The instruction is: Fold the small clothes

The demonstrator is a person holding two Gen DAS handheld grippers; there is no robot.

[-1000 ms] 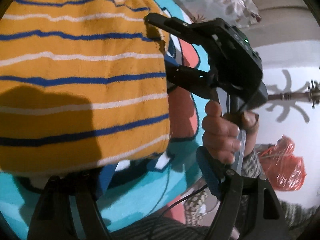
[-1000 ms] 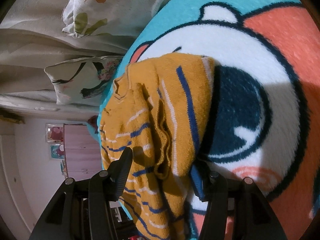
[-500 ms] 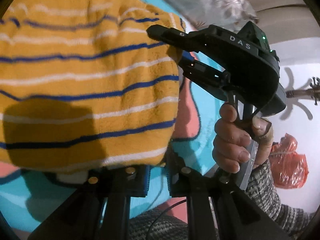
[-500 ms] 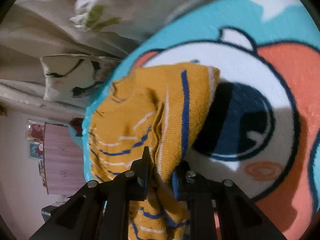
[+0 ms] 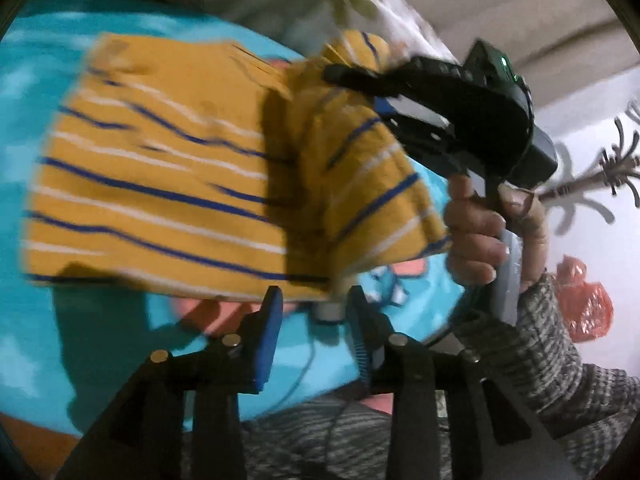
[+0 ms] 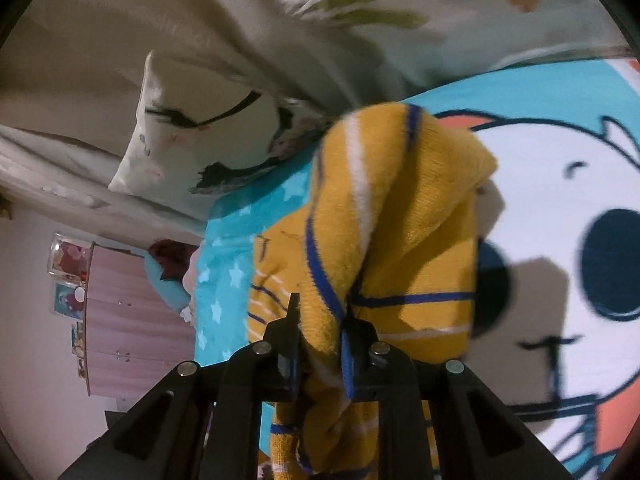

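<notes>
Close in, the left gripper (image 5: 314,312) has its jaws parted at the near hem of the yellow striped sweater (image 5: 160,184), a corner of cloth hanging between them; whether it pinches any cloth I cannot tell. That sweater lies on the turquoise cartoon blanket (image 5: 100,340), stripes running left to right. Its right side is lifted and folded leftward by the right gripper (image 6: 318,334), clenched on a bunch of fabric. Farther off lie pillows (image 6: 192,136).

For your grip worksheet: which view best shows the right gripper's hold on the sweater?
Right wrist: its fingers pinch a sweater fold up close. Left wrist shows the right gripper sideways, its tips buried in cloth.
</notes>
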